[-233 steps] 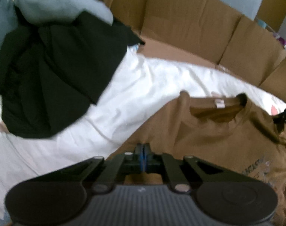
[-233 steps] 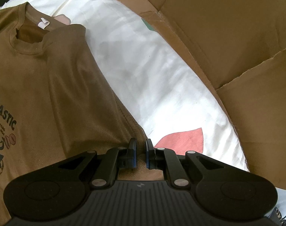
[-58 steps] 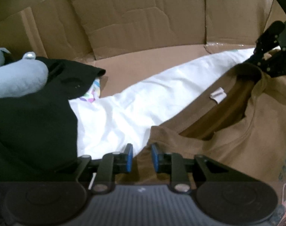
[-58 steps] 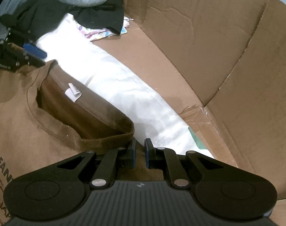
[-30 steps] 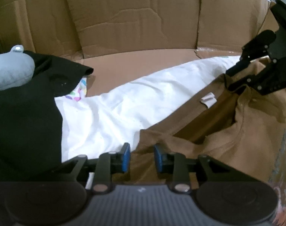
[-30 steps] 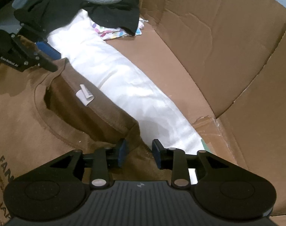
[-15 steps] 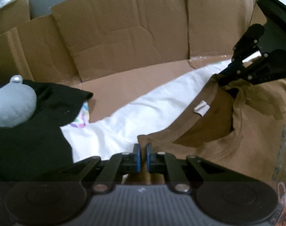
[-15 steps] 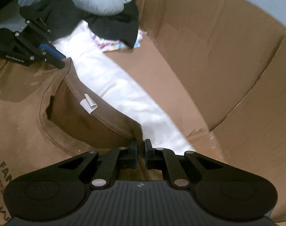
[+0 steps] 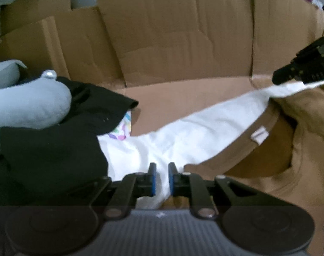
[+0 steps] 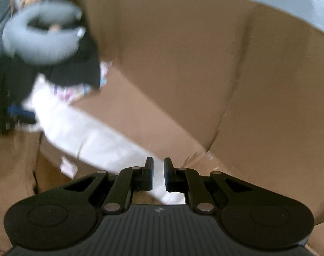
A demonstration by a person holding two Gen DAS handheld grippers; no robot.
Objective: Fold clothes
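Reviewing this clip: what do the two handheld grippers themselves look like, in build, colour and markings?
Both are matte black. The left gripper has two short fingers with blue pads, driven by linkage bars with silver pivot pins, above a ribbed grey body flanked by two round black discs. The right gripper has the same build, with a small pale mark on its ribbed body; its pads look dark here. No cables or sleeves show.
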